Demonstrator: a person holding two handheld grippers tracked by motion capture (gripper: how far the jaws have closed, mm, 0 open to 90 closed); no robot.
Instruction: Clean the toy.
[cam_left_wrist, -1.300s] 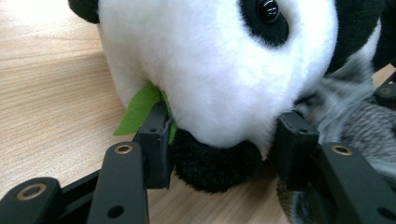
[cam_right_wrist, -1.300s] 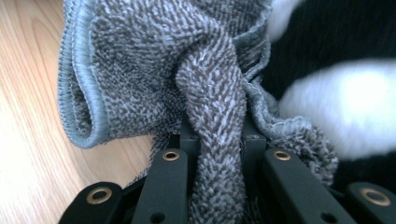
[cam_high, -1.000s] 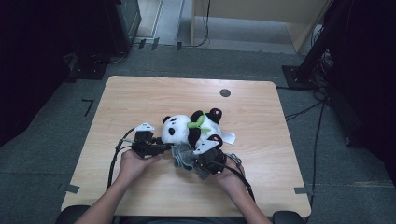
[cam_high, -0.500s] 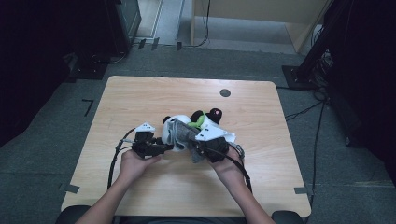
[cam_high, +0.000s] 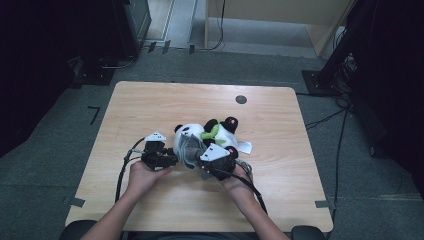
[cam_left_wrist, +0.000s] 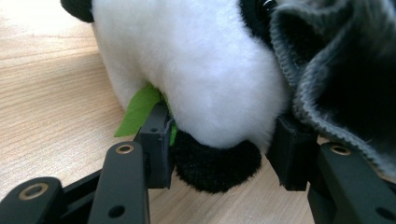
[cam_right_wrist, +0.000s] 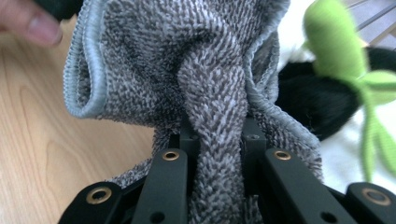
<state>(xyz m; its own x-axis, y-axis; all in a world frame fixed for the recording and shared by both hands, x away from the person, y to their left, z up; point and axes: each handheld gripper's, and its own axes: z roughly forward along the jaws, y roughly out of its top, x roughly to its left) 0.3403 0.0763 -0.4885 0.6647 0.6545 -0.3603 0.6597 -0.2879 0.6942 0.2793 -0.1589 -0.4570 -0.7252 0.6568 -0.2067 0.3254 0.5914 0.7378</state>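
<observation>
A black-and-white plush panda toy (cam_high: 210, 137) with a green felt leaf sprig is lying on its side near the middle of the light wooden tabletop (cam_high: 150, 105). The left gripper (cam_high: 167, 159) is sitting at the panda's head end, its fingers (cam_left_wrist: 156, 140) clamped on the white muzzle and black nose, with a bit of green leaf caught against one of them. The right gripper (cam_high: 212, 162) is working just beside the panda's body, its fingers (cam_right_wrist: 187, 135) pinched tight on a bunched fold of grey terry-knit cloth (cam_right_wrist: 196, 70). That cloth is lying draped over part of the panda's head, touching it, with one rolled hem hanging open.

Judging from this, the work looks roughly midway: the panda is being steadied and the cloth is gripped and partly laid on, but most of the body is lying uncovered.

A white tag (cam_high: 244, 147) is sticking out beside the panda; any writing on it is too small to read.
</observation>
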